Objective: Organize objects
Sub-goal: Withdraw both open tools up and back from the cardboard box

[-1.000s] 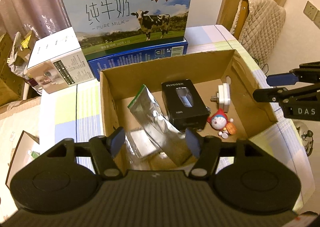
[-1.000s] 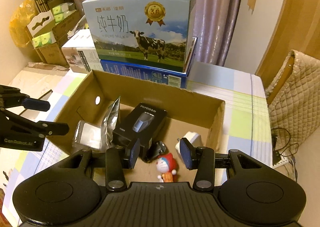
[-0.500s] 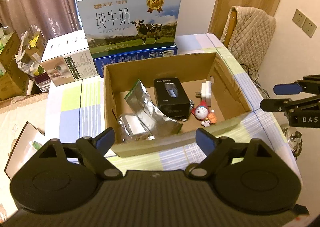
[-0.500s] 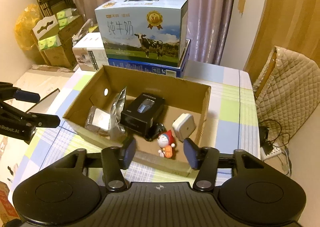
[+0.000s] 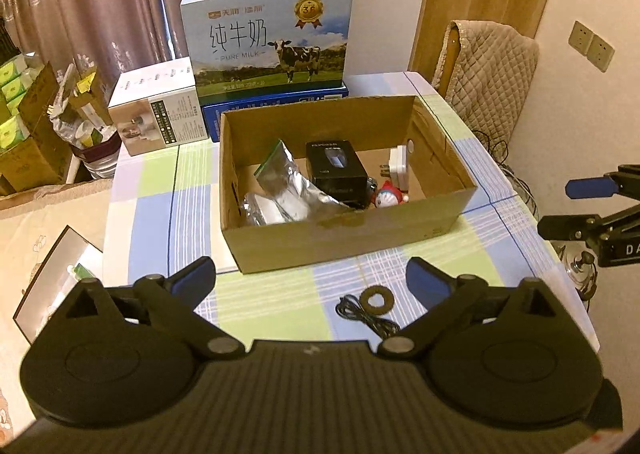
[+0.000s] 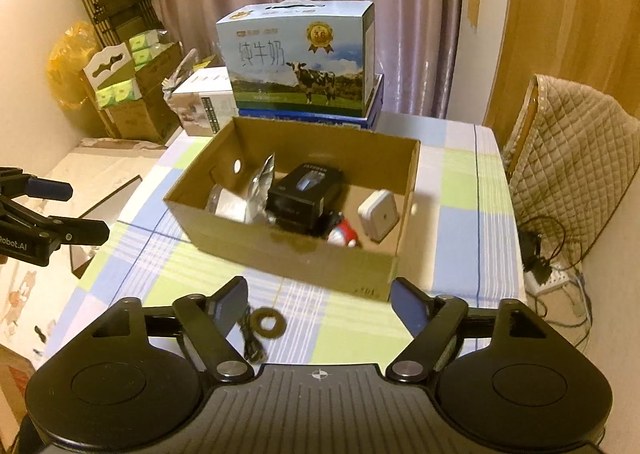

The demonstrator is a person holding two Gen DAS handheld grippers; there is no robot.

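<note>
An open cardboard box [image 5: 348, 238] [image 6: 288, 254] stands on the checked tablecloth. Inside lie a silver foil pouch [image 5: 288, 185] [image 6: 262, 185], a black product box [image 5: 336, 169] [image 6: 304, 189], a white charger plug [image 5: 400, 169] [image 6: 378, 213] and a small blue-and-red cartoon figure [image 5: 390, 195] [image 6: 342, 236]. In front of the box a brown ring [image 5: 376, 300] [image 6: 268, 324] and a thin black cable [image 5: 360, 314] [image 6: 250, 342] rest on the cloth. My left gripper [image 5: 310, 280] and right gripper [image 6: 320, 296] hover short of the box, jaws opening, nothing held between them.
A blue milk carton [image 5: 268, 37] on a flat blue box and a white carton [image 5: 156, 109] stand behind the cardboard box. A chair with a quilted cover [image 5: 488, 69] is at the right. The table's right edge is near the right gripper [image 5: 580, 205].
Both grippers have drawn back from over the box and risen a little, and their jaws have spread wider. The ring and cable on the cloth have come into view.
</note>
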